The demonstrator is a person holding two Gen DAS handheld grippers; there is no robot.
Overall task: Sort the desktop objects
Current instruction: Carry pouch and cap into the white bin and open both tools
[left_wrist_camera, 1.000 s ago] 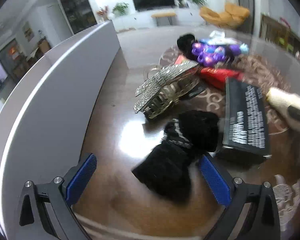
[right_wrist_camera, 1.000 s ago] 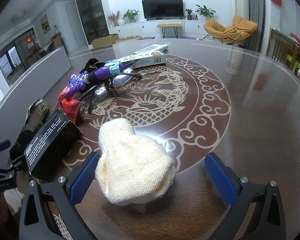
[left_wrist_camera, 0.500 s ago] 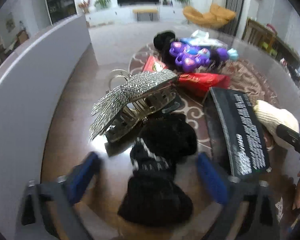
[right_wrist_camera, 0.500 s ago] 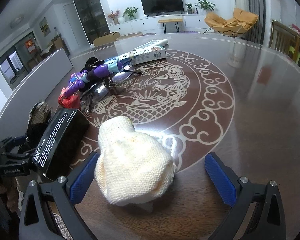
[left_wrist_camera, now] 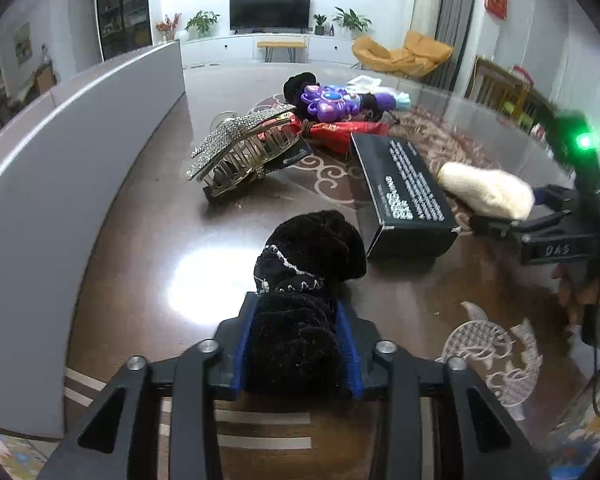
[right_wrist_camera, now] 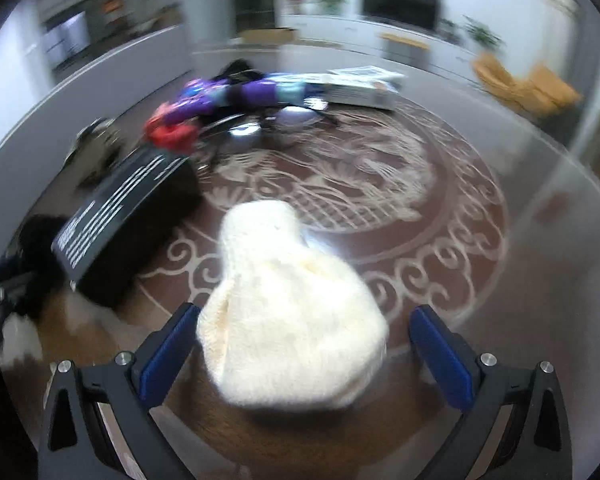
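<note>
— Left wrist view: what's the left tool [left_wrist_camera: 298, 344] doing?
— Clamped on the black sock [left_wrist_camera: 306, 276], just beside the black box [left_wrist_camera: 404, 184].
— Right tool [right_wrist_camera: 296, 350]?
— Wide apart around the cream sock [right_wrist_camera: 288, 304], beside that box, on the counter [right_wrist_camera: 500, 280].

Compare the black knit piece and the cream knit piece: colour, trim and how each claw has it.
The black knit piece is dark with a thin pale trim line; the cream knit piece is plain and pale. The left claw is shut on the black piece, both blue pads pressing it; the right claw is open, pads astride the cream piece with a gap on one side. Both are soft, bunched knits on the brown table.
</note>
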